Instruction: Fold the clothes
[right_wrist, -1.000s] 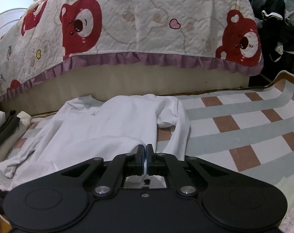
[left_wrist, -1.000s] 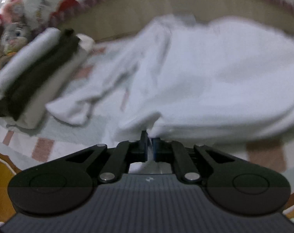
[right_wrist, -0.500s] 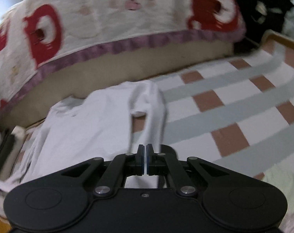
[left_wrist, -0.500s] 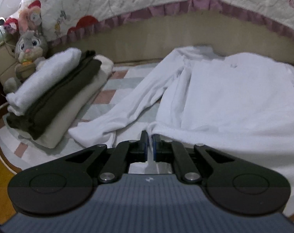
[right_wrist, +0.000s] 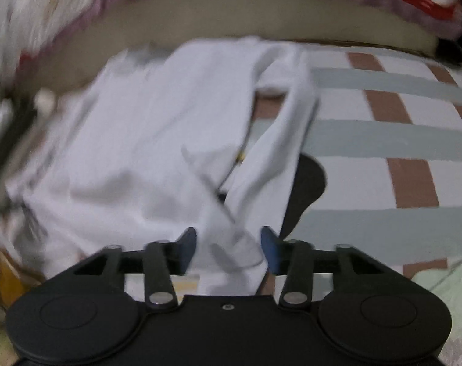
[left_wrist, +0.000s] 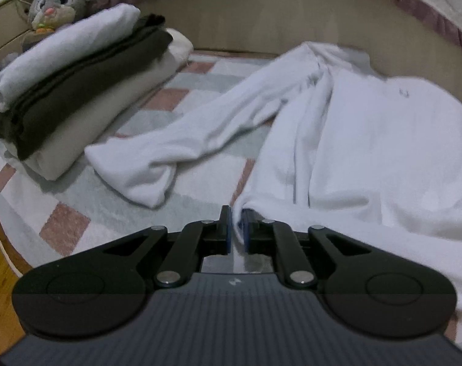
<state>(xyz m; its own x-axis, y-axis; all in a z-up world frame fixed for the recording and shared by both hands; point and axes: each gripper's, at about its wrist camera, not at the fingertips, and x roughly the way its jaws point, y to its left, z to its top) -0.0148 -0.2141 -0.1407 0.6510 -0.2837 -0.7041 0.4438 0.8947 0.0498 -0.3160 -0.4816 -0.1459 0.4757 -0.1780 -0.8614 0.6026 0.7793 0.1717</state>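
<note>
A white long-sleeved shirt (left_wrist: 368,152) lies spread on the checked rug (left_wrist: 63,225), collar toward the bed. Its left sleeve (left_wrist: 200,134) trails out toward the folded stack. My left gripper (left_wrist: 237,228) is low at the shirt's lower left corner, its pads nearly together with the white hem pinched between them. In the blurred right wrist view, the shirt (right_wrist: 139,137) fills the left half, and its other sleeve (right_wrist: 276,152) runs down toward me. My right gripper (right_wrist: 229,244) is open, with loose white fabric lying in the wide gap between its fingers.
A stack of folded clothes (left_wrist: 78,91) in white, dark brown and beige sits on the rug at the left, with a plush rabbit (left_wrist: 54,0) behind it. The bed base (left_wrist: 261,21) walls off the far side. A dark rounded object (right_wrist: 310,183) lies partly under the right sleeve.
My right gripper has gone from shut to open, letting go of the shirt's hem. Both grippers have come down closer to the rug, and the left one still pinches the hem.
</note>
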